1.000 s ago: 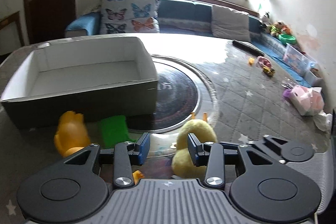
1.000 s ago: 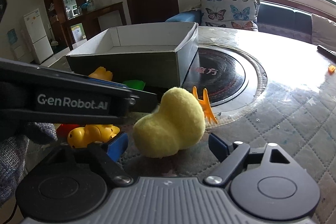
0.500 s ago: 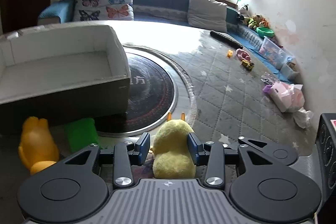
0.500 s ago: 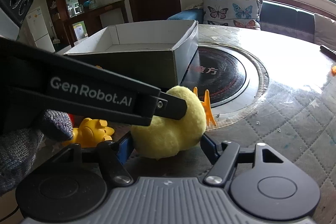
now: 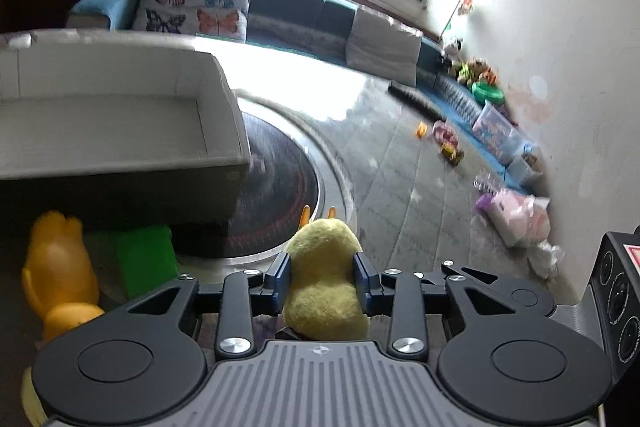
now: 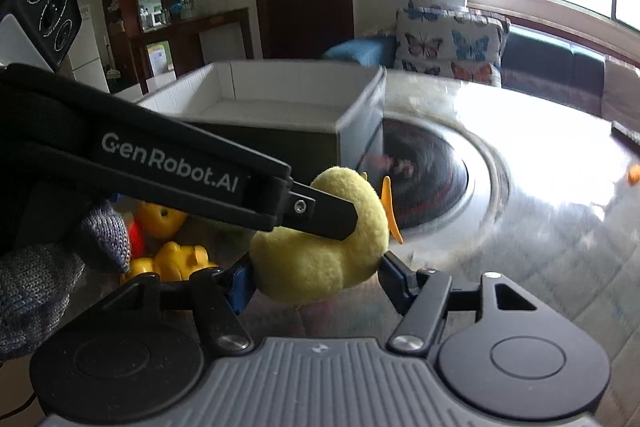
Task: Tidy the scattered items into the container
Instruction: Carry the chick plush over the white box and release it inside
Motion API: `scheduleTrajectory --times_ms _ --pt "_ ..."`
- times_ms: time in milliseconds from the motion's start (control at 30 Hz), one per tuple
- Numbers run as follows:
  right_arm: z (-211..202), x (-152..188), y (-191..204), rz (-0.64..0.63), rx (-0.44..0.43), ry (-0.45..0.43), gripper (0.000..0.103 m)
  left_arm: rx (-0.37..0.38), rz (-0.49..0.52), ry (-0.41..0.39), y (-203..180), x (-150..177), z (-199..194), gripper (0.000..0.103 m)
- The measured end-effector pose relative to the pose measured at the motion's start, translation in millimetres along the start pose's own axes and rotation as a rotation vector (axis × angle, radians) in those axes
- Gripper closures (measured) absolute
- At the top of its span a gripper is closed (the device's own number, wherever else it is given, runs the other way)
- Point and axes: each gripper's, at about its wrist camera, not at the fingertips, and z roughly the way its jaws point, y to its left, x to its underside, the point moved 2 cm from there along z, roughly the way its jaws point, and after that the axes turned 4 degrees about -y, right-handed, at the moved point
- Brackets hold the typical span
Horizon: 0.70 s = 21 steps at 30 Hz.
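— Where's the plush duck (image 5: 324,283)?
— On the bench (image 5: 416,187), in front of the box's (image 5: 120,131) corner, between both tongs
— And the block (image 5: 146,259)?
— Left of the duck, against the box, beside the plastic toy (image 5: 60,267)

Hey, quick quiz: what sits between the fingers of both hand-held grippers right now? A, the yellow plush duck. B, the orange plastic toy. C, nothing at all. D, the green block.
A: the yellow plush duck sits between the closing jaws of the left hand-held gripper and of the right hand-held gripper, both already touching its sides.
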Motion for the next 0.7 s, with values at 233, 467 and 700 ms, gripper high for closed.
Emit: scheduleTrajectory --times_ms 233,467,700 --pt "5.5 -44.2 9.4 -0.077 -0.014 -0.089 0.038 -0.036 -0.025 -0.128 13.1 -35.0 -17.2 0.068" --pt "38.0 -85.6 21.0 -0.147 -0.049 -0.127 0.038 -0.093 -0.09 -0.196 46.2 -71.6 -13.1 0.071" --pt "78.8 -108.1 24.2 -0.166 -0.063 -0.097 0.038 -0.114 -0.168 -0.199 81.2 -91.8 7.8 0.076"
